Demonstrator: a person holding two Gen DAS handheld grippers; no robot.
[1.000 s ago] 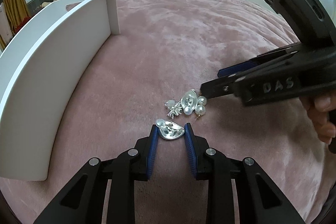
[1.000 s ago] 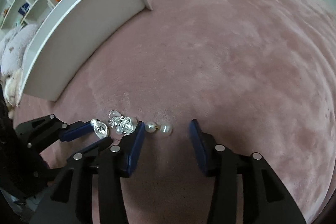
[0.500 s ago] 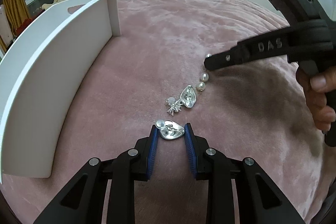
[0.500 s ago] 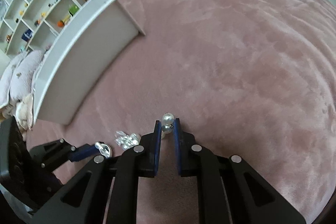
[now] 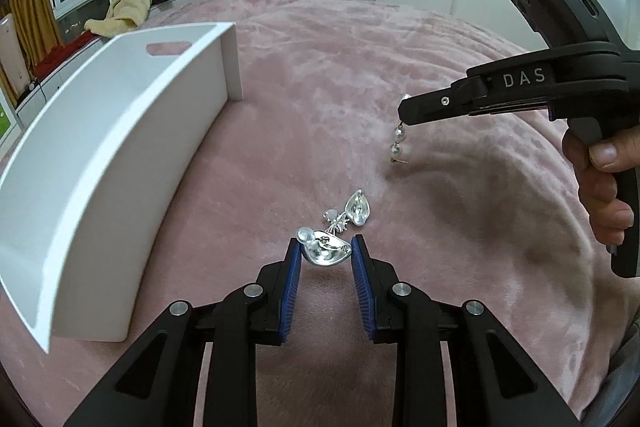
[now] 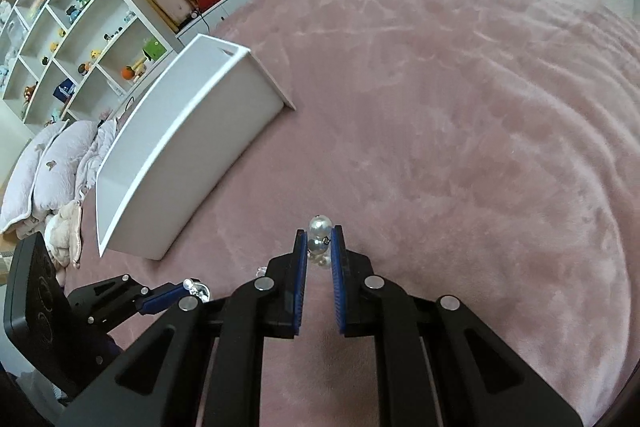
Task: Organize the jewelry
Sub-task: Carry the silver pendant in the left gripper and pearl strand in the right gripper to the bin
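looking along the left gripper (image 5: 325, 254), its blue pads sit on either side of a silver heart earring (image 5: 325, 252), closed onto it. just beyond lie a second silver heart (image 5: 359, 208) and a small sparkly piece (image 5: 337, 223) on the pink blanket (image 5: 304, 115). a white tray (image 5: 120, 163) stands to the left. farther right, the right gripper (image 5: 405, 115) is raised, its narrow tip pinching a pearl drop earring (image 5: 399, 139) that dangles clear of the blanket.

from the right wrist, the right gripper's pads are nearly together, clamped on the top pearl, with the rest of the earring hanging between them. the tray sits far left, and the left gripper (image 6: 188, 289) is low at near left beside the silver pieces (image 6: 197, 289).
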